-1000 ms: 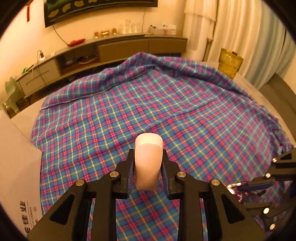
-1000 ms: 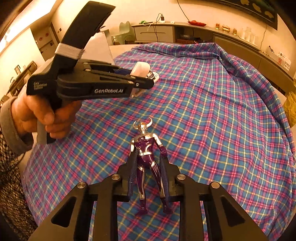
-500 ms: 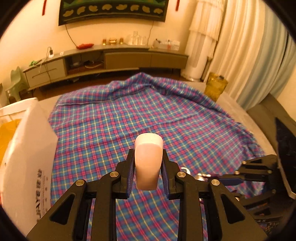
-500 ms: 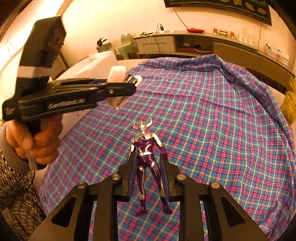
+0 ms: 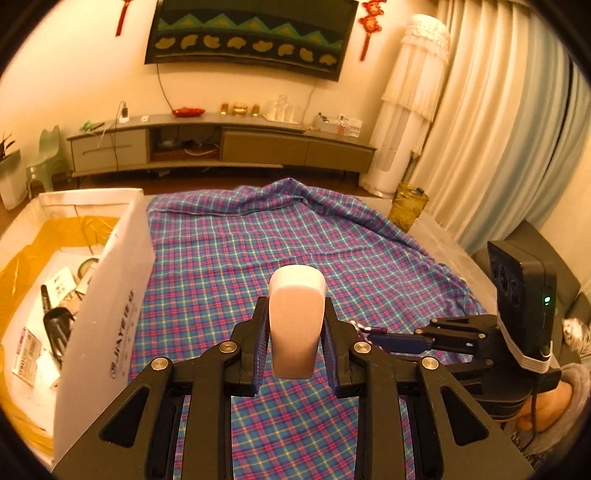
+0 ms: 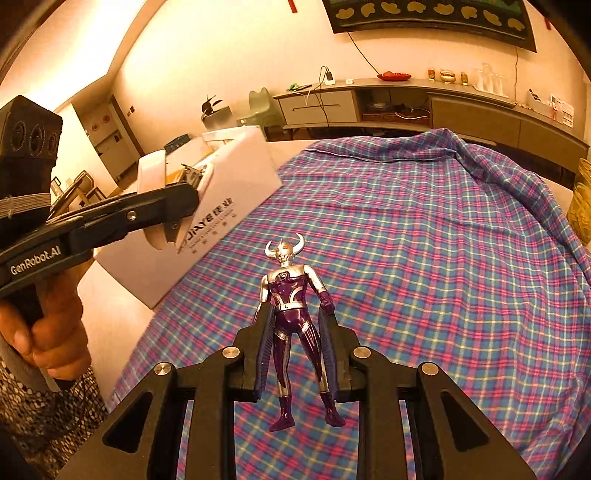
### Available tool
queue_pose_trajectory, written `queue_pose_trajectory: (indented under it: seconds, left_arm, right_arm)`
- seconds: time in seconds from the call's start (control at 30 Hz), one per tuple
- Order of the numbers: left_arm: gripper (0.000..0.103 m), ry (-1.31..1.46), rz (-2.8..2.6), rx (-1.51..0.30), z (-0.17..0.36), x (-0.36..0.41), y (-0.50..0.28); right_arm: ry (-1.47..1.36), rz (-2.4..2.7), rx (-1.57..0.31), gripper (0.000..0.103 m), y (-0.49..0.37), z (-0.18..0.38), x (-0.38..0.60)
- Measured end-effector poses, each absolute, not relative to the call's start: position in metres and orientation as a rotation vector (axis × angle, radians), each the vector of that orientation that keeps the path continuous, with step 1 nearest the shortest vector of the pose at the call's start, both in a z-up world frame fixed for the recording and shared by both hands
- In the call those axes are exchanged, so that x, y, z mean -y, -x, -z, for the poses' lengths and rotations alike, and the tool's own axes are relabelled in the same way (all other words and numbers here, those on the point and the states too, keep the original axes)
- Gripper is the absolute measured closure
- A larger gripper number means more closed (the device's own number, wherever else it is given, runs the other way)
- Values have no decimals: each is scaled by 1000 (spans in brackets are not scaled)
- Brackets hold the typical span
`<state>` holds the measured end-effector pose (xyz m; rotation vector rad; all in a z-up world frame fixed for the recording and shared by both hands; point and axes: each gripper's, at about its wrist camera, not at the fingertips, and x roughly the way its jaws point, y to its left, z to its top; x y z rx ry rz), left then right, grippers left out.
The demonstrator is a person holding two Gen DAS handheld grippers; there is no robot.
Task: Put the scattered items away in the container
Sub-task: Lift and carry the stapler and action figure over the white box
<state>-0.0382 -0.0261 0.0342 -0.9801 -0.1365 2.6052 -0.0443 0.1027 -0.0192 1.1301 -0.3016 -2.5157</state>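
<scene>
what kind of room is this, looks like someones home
Most likely a home living room: a long low media cabinet runs along the wall under a wall-mounted screen, floor-length curtains hang at the right, and red knot decorations hang on the wall.

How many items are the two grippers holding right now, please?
2: a pale block clamped in the left gripper near the box, and a toy figure in the right gripper.

We see the box (image 5: 110, 295) to the left of our left tongs (image 5: 295, 343), on the cloth's (image 5: 258, 251) left edge; our right tongs (image 5: 373, 332) lie to their right, the cabinet (image 5: 221, 144) beyond the cloth, ahead of both
</scene>
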Motion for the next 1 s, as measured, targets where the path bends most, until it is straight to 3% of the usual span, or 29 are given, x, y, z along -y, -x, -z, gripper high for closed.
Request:
queue_pose_trajectory:
  seconds: [0.27, 0.63, 1.0]
  left_arm:
    - [76, 1003, -2630, 168, -32, 61, 25]
    - [76, 978, -2693, 386, -55, 116, 17]
    - [76, 925, -2724, 609, -71, 175, 16]
  right_arm:
    - [-1062, 2547, 274, 77, 33, -2, -68]
    - [-965, 2504, 354, 77, 46, -44, -26]
    - [-934, 2486, 312, 77, 69, -79, 4]
